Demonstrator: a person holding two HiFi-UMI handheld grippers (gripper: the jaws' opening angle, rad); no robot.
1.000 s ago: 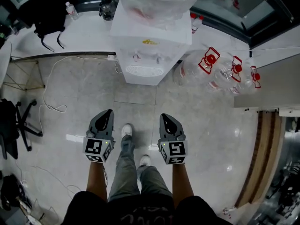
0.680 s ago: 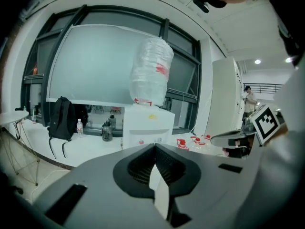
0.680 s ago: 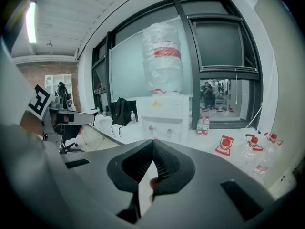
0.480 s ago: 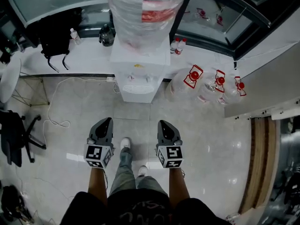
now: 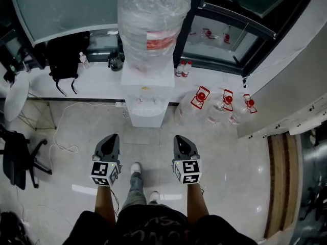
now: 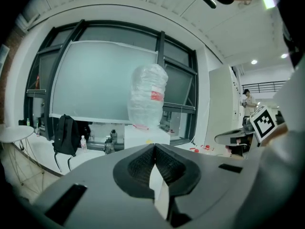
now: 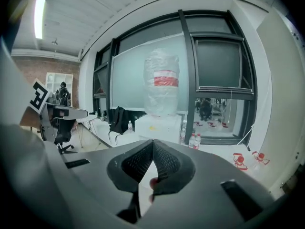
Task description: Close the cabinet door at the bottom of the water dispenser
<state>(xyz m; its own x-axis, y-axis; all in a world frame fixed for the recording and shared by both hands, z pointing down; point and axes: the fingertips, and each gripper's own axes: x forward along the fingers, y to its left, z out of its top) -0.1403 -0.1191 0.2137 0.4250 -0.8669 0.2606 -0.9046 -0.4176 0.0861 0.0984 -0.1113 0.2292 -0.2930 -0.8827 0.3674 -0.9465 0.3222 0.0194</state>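
**Both grippers shut and empty, standing back from the water dispenser**

I stand facing the water dispenser, well apart from it, with bare floor between us. My left gripper and my right gripper are held out side by side, both aimed at it and neither touching it. The left jaws are pressed together at the tips with nothing between them. The right jaws are the same, closed on nothing.

A big wrapped water bottle sits upright on top of the dispenser. The cabinet door belongs to the bottom of the dispenser's front. From my head the front is seen too steeply, and in both gripper views the gripper bodies cover that low part, so I cannot tell how the door stands.

Just right of the dispenser three spare jugs with red caps lie on the floor. Left of it a black backpack rests on the white ledge that runs behind the dispenser. Farther left a black office chair stands on the floor, and a white cable trails between it and the dispenser. My shoes are on the floor between the grippers.
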